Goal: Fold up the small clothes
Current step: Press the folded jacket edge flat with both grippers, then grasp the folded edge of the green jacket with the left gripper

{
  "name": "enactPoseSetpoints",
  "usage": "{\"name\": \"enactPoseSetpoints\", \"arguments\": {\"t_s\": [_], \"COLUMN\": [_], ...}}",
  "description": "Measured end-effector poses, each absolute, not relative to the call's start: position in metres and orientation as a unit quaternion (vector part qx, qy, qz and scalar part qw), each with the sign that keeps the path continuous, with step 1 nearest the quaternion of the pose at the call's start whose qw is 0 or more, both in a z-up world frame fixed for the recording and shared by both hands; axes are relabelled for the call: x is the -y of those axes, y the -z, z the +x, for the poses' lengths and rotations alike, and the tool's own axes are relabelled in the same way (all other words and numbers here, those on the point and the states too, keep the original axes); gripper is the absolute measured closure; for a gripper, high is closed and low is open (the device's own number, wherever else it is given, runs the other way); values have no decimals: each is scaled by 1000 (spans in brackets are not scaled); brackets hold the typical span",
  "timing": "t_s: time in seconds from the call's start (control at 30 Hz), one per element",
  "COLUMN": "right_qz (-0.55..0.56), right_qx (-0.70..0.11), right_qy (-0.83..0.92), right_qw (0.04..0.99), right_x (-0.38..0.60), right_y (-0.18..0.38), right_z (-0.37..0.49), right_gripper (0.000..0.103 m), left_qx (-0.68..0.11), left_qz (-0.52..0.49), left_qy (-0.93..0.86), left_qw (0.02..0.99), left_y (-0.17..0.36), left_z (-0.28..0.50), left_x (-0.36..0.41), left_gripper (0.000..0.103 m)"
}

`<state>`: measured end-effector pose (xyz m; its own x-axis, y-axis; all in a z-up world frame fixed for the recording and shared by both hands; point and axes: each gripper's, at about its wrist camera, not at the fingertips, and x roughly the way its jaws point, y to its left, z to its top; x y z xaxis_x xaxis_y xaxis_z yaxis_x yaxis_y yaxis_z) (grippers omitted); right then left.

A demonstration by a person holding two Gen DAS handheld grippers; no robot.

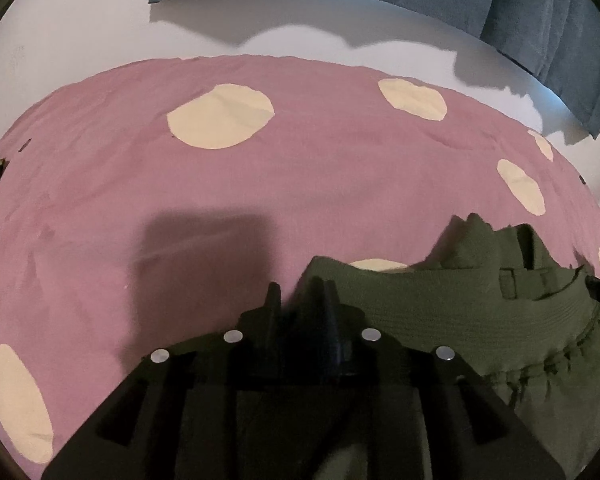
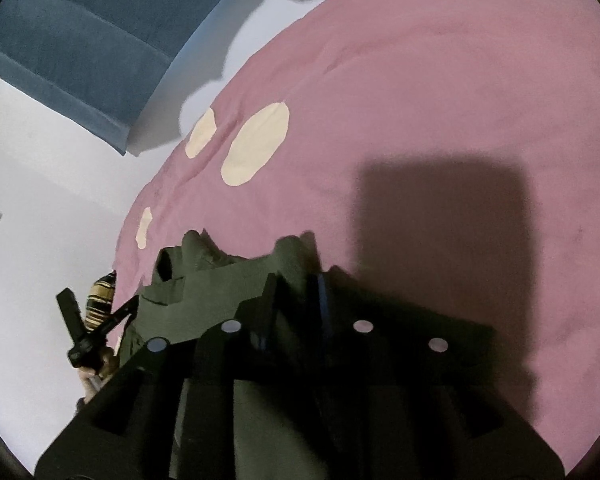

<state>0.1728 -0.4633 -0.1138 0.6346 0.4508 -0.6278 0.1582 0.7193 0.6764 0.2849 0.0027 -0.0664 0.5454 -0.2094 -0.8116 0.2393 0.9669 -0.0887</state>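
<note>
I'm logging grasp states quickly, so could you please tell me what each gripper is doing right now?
Left gripper: closed on the green shorts.
Right gripper: closed on the green shorts too.

No writing, label, brand or number can be read in either wrist view. The pink bedspread (image 1: 300, 184) carries only plain cream dots, and the olive-green garment (image 1: 440, 312) shows no legible tag.
</note>
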Motion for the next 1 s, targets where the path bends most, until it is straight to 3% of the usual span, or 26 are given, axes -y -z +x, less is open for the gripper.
{"name": "enactPoseSetpoints", "arguments": {"t_s": [0.2,0.3,0.47,0.63,1.0], "right_qz": [322,315,300,301,323], "right_qx": [-420,-408,-380,-352,-348], "right_qy": [-49,-43,-50,-83,-199], "right_qw": [847,856,874,882,858], "right_x": [463,459,435,396,291], "right_y": [90,74,40,14,1], "right_z": [147,127,87,52,22], "right_gripper": [76,74,60,57,51], "left_qx": [-453,-440,-424,-424,-439], "left_qz": [20,23,26,6,-49], "left_qy": [121,118,110,104,74], "left_qw": [883,890,899,900,894], "left_y": [47,34,17,12,25], "left_z": [260,239,198,162,102], "left_x": [-9,-13,-23,-46,-113], "left_gripper": [78,64,53,44,38]}}
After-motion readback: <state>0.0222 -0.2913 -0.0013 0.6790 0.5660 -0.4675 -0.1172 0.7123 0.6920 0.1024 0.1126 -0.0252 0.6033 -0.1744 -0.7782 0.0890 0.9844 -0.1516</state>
